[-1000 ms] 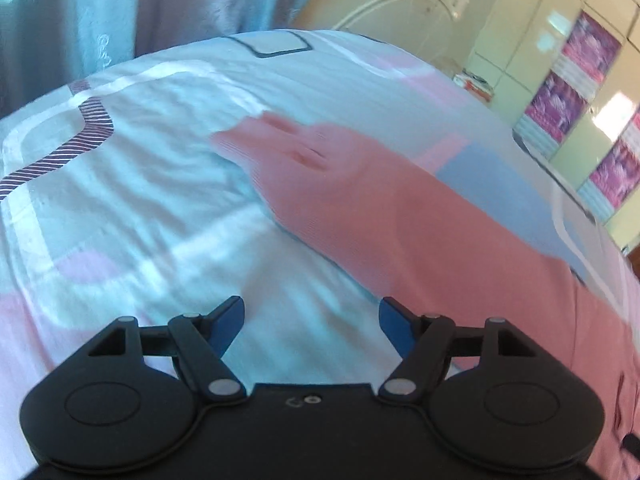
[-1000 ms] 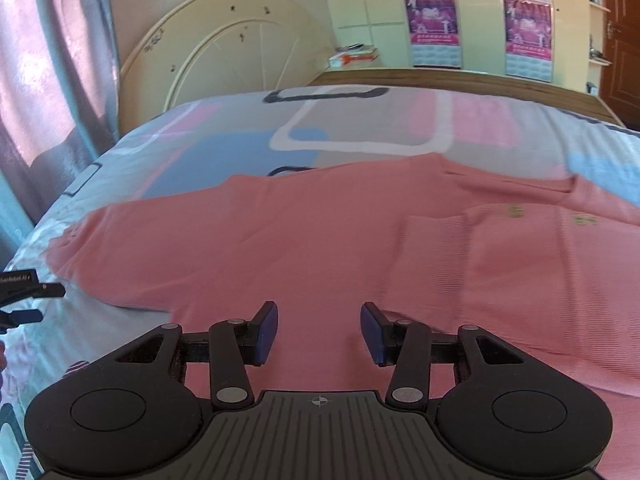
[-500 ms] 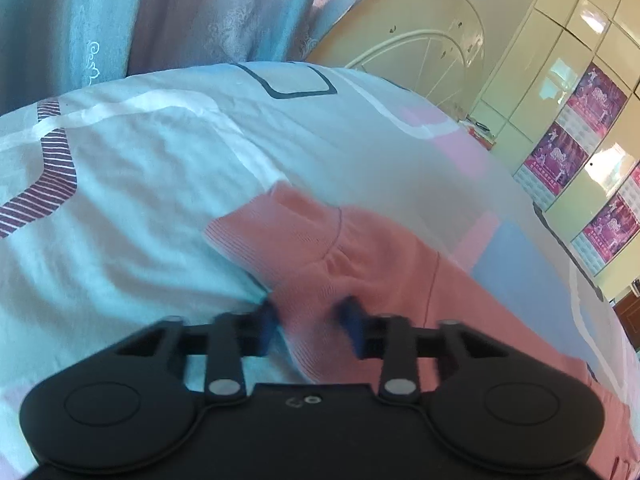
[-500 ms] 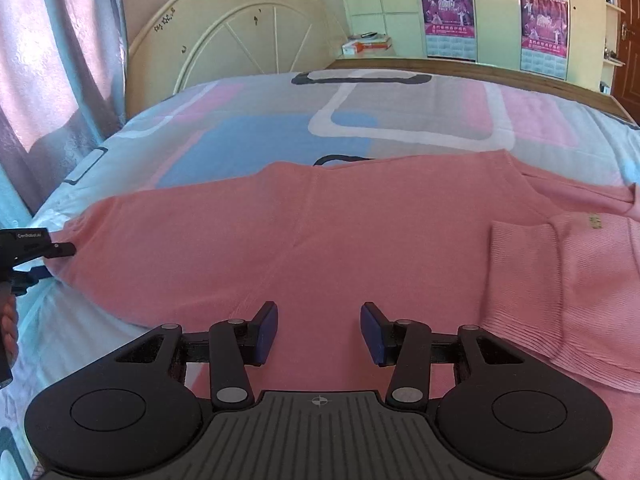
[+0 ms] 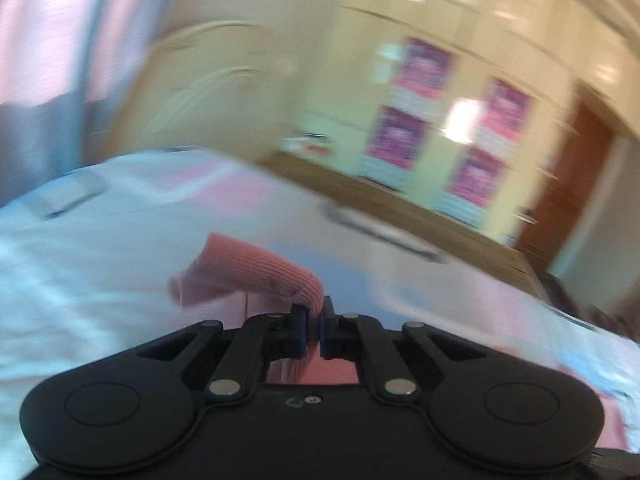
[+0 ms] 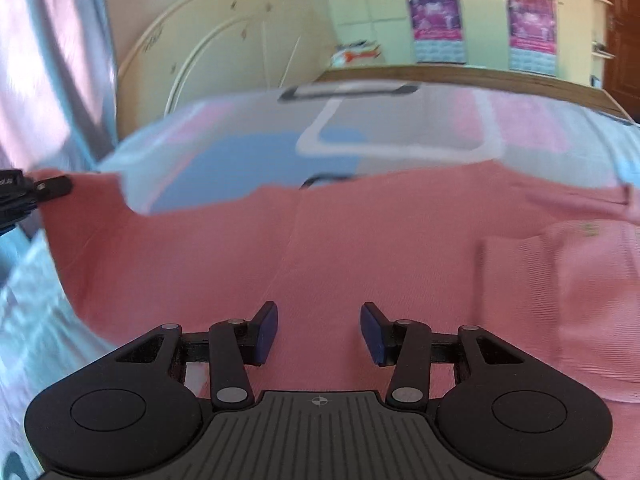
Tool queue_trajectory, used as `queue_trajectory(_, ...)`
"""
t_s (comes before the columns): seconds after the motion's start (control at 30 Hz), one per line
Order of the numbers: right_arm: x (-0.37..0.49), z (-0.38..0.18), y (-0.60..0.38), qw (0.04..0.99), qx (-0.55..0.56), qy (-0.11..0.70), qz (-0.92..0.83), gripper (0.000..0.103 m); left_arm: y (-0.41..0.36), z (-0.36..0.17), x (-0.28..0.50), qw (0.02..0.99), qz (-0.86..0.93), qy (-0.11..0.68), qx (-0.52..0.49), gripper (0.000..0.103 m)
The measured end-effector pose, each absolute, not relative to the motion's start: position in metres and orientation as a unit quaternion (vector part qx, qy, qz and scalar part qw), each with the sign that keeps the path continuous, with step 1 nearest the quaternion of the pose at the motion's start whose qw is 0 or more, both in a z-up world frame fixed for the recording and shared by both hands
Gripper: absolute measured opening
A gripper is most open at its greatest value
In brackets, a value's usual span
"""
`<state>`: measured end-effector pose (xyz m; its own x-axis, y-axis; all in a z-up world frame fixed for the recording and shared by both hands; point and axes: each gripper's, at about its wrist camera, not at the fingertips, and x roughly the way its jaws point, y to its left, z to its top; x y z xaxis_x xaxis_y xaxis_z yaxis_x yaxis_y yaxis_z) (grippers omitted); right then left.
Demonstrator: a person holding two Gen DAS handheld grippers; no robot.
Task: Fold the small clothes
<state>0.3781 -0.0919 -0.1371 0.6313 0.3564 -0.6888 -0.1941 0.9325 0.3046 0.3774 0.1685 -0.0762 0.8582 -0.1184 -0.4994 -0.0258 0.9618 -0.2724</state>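
A pink knit sweater (image 6: 360,248) lies spread on the bed. My left gripper (image 5: 315,330) is shut on the ribbed cuff of its sleeve (image 5: 256,276) and holds it lifted off the bed. In the right wrist view the left gripper (image 6: 36,192) shows at the far left with the sleeve raised. My right gripper (image 6: 319,334) is open and empty, low over the sweater's body. A folded sleeve (image 6: 560,280) lies on the sweater at right.
The bed (image 6: 240,152) has a patterned sheet in blue, pink and white. A cream round headboard (image 6: 224,64) and curtains (image 6: 48,60) stand behind it. A wardrobe with posters (image 6: 480,20) runs along the far side past a wooden bed edge (image 6: 480,78).
My left gripper closed on the sleeve cuff and lifted it, swinging to the right. The right gripper stayed open and moved little.
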Motion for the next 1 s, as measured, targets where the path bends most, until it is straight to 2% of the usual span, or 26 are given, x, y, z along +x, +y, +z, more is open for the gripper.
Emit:
queue_trajectory(0.17,0.354,-0.114,-0.162,0.912,0.127,0.376,0.099,0.046,0.049,-0.079,0.392,0.945,-0.146,0.276,-0.097,0.005)
queue_trajectory(0.33,0.321,-0.105,-0.247,0.918,0.147,0.367,0.017,0.046,-0.070,-0.117,0.390,0.915,-0.246,0.318,-0.031,0.006)
queue_trajectory(0.37,0.315,-0.105,-0.261,0.917,0.152,0.370,0.004,0.046,-0.093,-0.130,0.388,0.907,-0.257,0.332,-0.007,0.008)
queue_trajectory(0.43,0.306,-0.109,-0.287,0.911,0.163,0.378,-0.013,0.046,-0.117,-0.151,0.384,0.890,-0.270,0.365,0.030,0.023)
queue_trajectory(0.47,0.302,-0.109,-0.296,0.909,0.168,0.381,-0.016,0.046,-0.126,-0.159,0.380,0.885,-0.271,0.376,0.047,0.025)
queue_trajectory(0.5,0.299,-0.109,-0.302,0.907,0.172,0.383,-0.015,0.046,-0.133,-0.164,0.377,0.882,-0.269,0.381,0.064,0.032)
queue_trajectory(0.53,0.297,-0.109,-0.305,0.906,0.175,0.384,-0.010,0.046,-0.134,-0.166,0.372,0.883,-0.266,0.380,0.073,0.048)
queue_trajectory(0.6,0.294,-0.108,-0.308,0.906,0.180,0.382,0.004,0.047,-0.128,-0.160,0.366,0.893,-0.257,0.363,0.070,0.071)
queue_trajectory(0.7,0.300,-0.111,-0.300,0.901,0.200,0.383,0.035,0.069,-0.111,-0.146,0.361,0.908,-0.229,0.345,0.061,0.074)
queue_trajectory(0.83,0.316,-0.118,-0.285,0.895,0.207,0.389,0.067,0.071,-0.079,-0.137,0.362,0.922,-0.175,0.342,0.050,0.075)
queue_trajectory(1.0,0.338,-0.138,-0.275,0.891,0.187,0.412,0.028,0.071,-0.020,-0.145,0.368,0.927,-0.083,0.363,0.038,0.075)
